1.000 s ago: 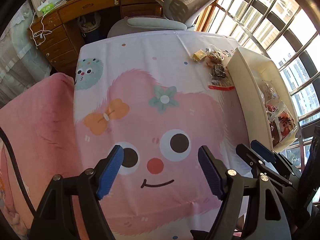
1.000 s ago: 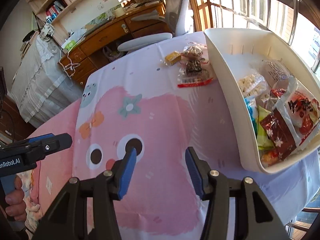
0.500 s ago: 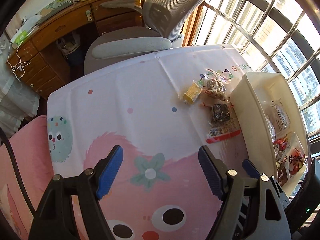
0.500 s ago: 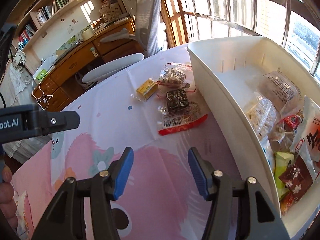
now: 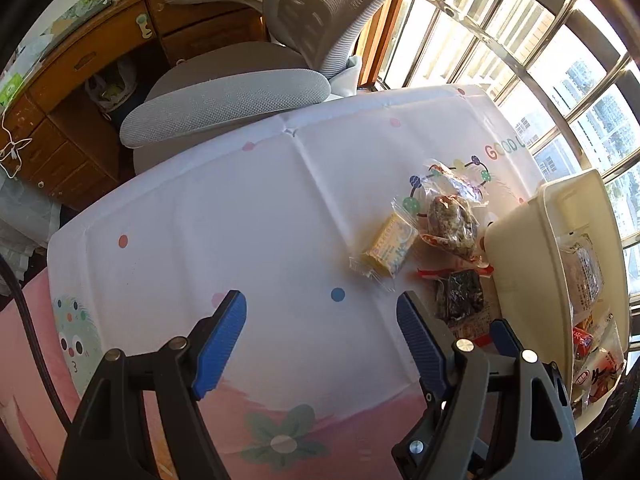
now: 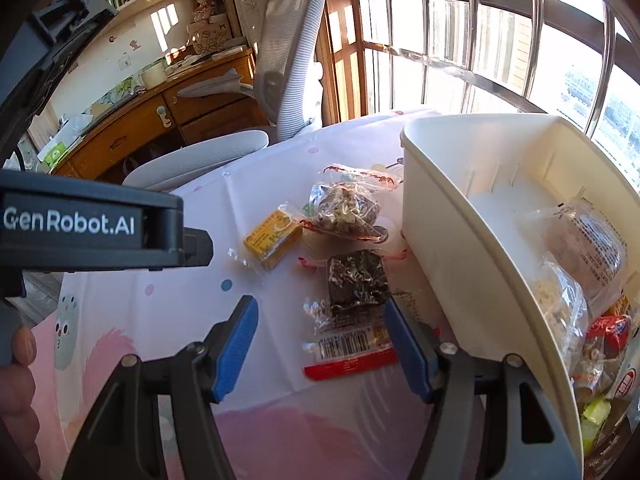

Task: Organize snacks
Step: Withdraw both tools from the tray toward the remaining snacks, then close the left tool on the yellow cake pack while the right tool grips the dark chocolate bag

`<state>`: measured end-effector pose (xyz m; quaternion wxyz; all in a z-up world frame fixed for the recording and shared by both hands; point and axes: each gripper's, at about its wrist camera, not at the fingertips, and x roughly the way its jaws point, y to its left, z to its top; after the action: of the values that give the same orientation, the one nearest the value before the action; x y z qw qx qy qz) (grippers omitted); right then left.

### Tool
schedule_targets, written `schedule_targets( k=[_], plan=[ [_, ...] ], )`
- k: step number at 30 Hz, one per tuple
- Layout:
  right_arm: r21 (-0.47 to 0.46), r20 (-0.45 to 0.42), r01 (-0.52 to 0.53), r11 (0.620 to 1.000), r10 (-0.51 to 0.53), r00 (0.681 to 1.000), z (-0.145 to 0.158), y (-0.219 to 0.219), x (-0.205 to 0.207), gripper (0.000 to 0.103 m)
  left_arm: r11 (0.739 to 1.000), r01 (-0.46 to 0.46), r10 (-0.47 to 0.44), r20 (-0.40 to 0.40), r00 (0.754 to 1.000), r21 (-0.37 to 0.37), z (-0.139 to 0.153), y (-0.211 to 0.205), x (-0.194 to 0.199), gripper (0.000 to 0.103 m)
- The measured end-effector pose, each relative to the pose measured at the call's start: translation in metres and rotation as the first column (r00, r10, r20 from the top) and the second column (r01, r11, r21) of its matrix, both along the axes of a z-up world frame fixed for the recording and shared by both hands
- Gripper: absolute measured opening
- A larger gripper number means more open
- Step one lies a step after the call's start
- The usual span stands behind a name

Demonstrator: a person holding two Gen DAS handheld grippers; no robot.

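Three loose snacks lie on the cartoon tablecloth beside a white bin (image 5: 516,256) (image 6: 436,216): a yellow pack (image 5: 390,250) (image 6: 274,238), a clear bag of brown nut clusters (image 5: 452,220) (image 6: 346,210), and a dark snack in a clear wrapper with a red edge (image 5: 460,296) (image 6: 356,280). My left gripper (image 5: 320,298) hangs open over bare cloth, just short and left of the yellow pack. My right gripper (image 6: 320,306) has its jaws opening above the dark snack; the wrapper's near end lies between the fingers, and the pads do not press on it.
The bin holds several packed snacks (image 6: 580,280) along its near part. A grey office chair (image 5: 240,100) stands past the table's far edge, with a wooden desk (image 5: 80,64) behind it. Window bars (image 5: 540,60) run along the right. A hand (image 6: 16,376) holds the left gripper's body.
Both grippers have moved forward across the cloth towards the loose snacks, which now sit close ahead. The right jaws stand wider than before.
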<state>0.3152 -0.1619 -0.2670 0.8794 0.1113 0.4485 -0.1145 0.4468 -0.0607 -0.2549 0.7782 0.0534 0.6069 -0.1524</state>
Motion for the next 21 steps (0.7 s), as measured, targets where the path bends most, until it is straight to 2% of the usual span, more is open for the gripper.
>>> schedule_targets(
  k=[15,21],
  plan=[
    [-0.089,-0.028,0.041,0.995,-0.044,0.999,-0.024,0.0,0.017,0.066,0.996,0.088,-0.089,-0.061,0.994,-0.01,-0.038,-0.038,0.029,0.076],
    [-0.09,-0.054,0.035,0.995,-0.04,0.998,-0.029,-0.002,0.021,0.067,0.995,0.096,-0.098,-0.099,0.99,-0.031,-0.054,-0.044,0.035,0.068]
  ],
)
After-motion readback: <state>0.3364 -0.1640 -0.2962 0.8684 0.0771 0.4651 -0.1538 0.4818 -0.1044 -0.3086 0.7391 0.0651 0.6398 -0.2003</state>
